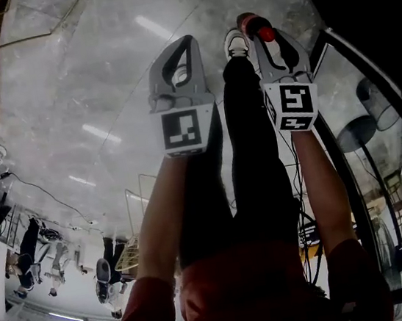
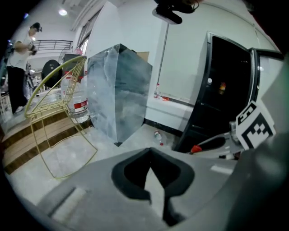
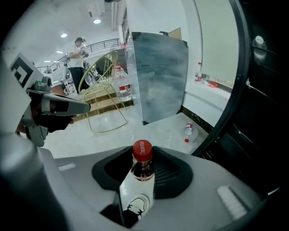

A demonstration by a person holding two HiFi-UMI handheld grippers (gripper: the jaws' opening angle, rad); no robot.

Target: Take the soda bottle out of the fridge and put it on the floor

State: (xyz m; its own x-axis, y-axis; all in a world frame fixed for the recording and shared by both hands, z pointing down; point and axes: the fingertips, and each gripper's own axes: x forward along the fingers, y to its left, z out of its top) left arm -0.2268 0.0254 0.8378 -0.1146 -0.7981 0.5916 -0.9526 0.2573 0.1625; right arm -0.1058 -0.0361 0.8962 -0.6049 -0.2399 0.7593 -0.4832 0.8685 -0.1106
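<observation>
- Person: standing in the background, far left of the fridge.
- Wire chair: gold frame, on the floor well left of the fridge. A clear water bottle with a red label sits in it.
- Pillar: grey marble cladding, standing between the wire chair and the fridge.
- Small bottle: clear with a red cap, lying on its side on the floor just left of the fridge's base.
- Left gripper: held over the floor, left of the fridge and beside the person's dark trouser leg. The jaws are pressed together at the tips, with nothing between them.
- White shoe: on the floor between the two grippers, left of the fridge.
- Right gripper: just left of the fridge's open door edge. The jaws pinch the soda bottle at its neck.
- Soda bottle: red cap, dark drink showing in the neck. It is outside the fridge, held close to the left of the door edge, above the floor and the white shoe. Its lower body is hidden by the jaws, so I cannot tell whether it touches the floor.
- Fridge: tall and dark, with a black-framed door. It stands at the far right of all views.
</observation>
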